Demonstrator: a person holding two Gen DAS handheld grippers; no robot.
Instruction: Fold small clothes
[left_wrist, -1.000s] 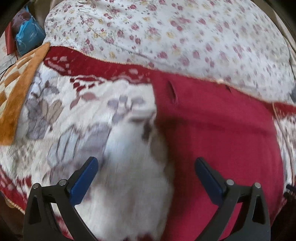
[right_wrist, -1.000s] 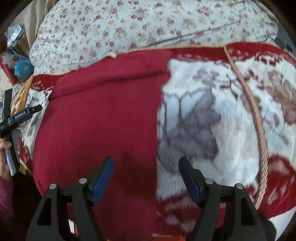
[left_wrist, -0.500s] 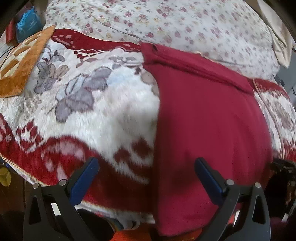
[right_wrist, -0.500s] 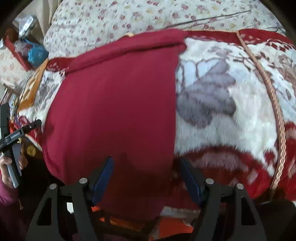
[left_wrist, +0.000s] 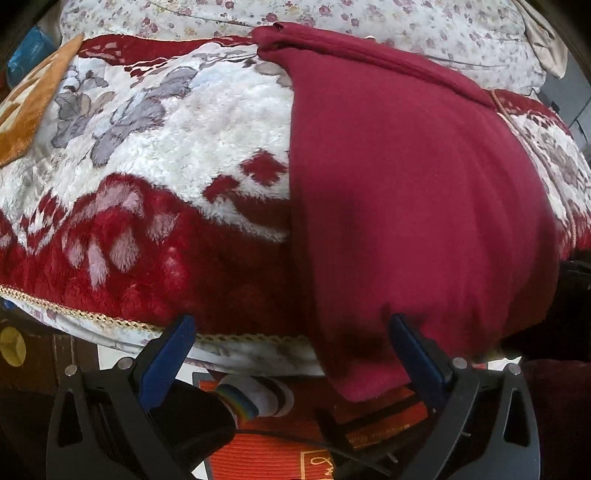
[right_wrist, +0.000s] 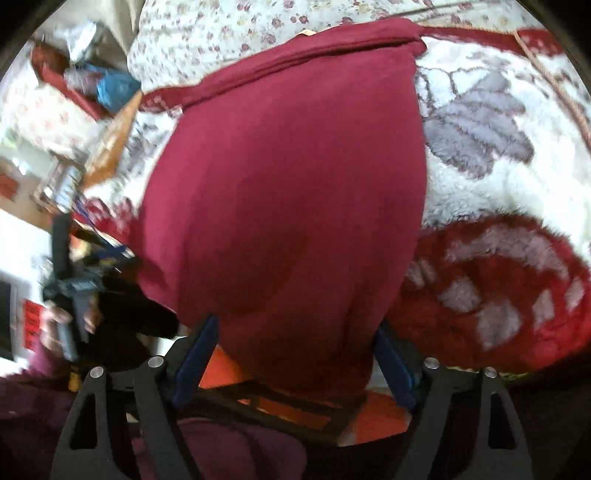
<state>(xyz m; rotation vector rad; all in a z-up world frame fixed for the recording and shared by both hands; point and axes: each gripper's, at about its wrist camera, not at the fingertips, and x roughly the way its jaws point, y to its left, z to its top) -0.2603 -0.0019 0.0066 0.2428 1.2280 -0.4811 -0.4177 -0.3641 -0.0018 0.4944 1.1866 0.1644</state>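
A dark red garment (left_wrist: 406, 192) lies spread flat on the fleece blanket (left_wrist: 166, 147), its near hem hanging over the bed's front edge. My left gripper (left_wrist: 291, 332) is open at that edge. The garment's lower left corner hangs by its right finger (left_wrist: 410, 343), and nothing is pinched. In the right wrist view the garment (right_wrist: 288, 184) fills the middle. My right gripper (right_wrist: 295, 350) has its jaws opening, with the hanging hem between the wide-set fingers and no pad pressing on it. The left gripper (right_wrist: 70, 288), held in a hand, shows blurred at the left there.
A floral sheet (left_wrist: 369, 22) covers the bed beyond the blanket. An orange patterned cloth (left_wrist: 29, 110) lies at the far left. Below the bed edge are an orange mat (left_wrist: 277, 454) and a striped sock (left_wrist: 255, 395). A blue bag (right_wrist: 114, 88) and clutter sit at the left.
Both grippers have drawn back to the bed's front edge and tipped downward. The garment's hanging hem and the floor have come into view. The right jaws stand wider than before.
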